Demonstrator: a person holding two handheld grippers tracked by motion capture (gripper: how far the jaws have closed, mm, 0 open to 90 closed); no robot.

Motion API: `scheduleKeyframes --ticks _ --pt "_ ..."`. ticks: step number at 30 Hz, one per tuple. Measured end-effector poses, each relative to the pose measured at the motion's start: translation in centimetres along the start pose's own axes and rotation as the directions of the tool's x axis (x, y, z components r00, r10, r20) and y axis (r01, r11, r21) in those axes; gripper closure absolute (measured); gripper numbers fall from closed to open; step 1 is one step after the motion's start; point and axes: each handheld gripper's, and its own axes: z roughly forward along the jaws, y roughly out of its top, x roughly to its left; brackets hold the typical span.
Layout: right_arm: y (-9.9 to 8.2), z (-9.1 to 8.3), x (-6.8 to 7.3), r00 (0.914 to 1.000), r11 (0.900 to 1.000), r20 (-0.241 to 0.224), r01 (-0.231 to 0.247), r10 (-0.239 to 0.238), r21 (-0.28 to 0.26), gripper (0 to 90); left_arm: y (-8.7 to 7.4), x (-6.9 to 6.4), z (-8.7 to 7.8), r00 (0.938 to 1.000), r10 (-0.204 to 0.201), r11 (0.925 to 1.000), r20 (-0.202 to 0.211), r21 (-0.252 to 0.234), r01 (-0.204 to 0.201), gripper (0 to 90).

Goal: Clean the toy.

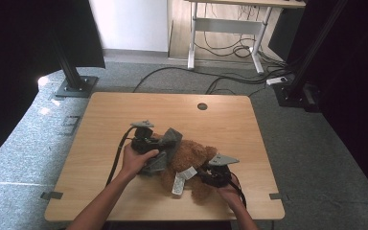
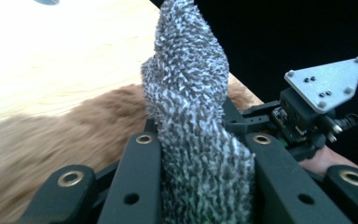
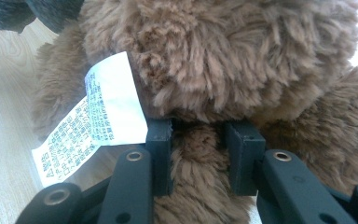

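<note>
Teddy bear (image 1: pixel 191 160) lengthwise toward near-right edge, leg in right tool (image 3: pixel 199 140), grey garment (image 2: pixel 193 116) in left tool (image 2: pixel 203 140).

Brown plush bear (image 3: pixel 242 60), grey-and-white flecked knit cloth (image 2: pixel 191 116) (white printed tag (image 3: pixel 107 107)), black tongs (image 3: pixel 200 140).

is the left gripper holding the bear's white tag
No, in the left gripper view the left gripper is clamped on a grey knitted cloth, while the white tag hangs by the right gripper.
</note>
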Motion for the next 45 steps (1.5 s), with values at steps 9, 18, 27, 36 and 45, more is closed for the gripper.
scheduleKeyframes --ticks 9,18,27,36,45 --pt "-0.5 0.0 -0.2 1.0 0.9999 -0.001 -0.009 0.009 0.014 71.9 -0.7 0.8 0.7 0.9927 0.007 0.9989 -0.12 0.048 -0.001 75.6" --pt "-0.6 0.3 0.2 0.9997 0.9994 -0.02 0.011 -0.01 0.033 77.2 -3.2 3.7 -3.9 0.9907 -0.061 0.9981 -0.122 -0.016 0.06 75.7" --pt "-0.7 0.4 0.1 0.9997 0.9993 -0.024 -0.001 0.002 0.038 77.4 -4.3 4.9 -6.9 0.9869 -0.097 0.9939 -0.129 -0.065 0.089 75.5" --pt "-0.8 0.5 0.0 0.9996 0.9992 -0.026 -0.007 0.008 0.04 77.4 -6.5 7.0 -9.6 0.9721 -0.17 0.9831 -0.161 -0.096 0.156 75.2" --pt "-0.9 0.6 0.0 0.9998 0.9993 -0.02 -0.008 0.009 0.037 77.4 -4.4 5.2 -8.7 0.9884 -0.142 0.982 -0.053 -0.133 0.134 75.6"
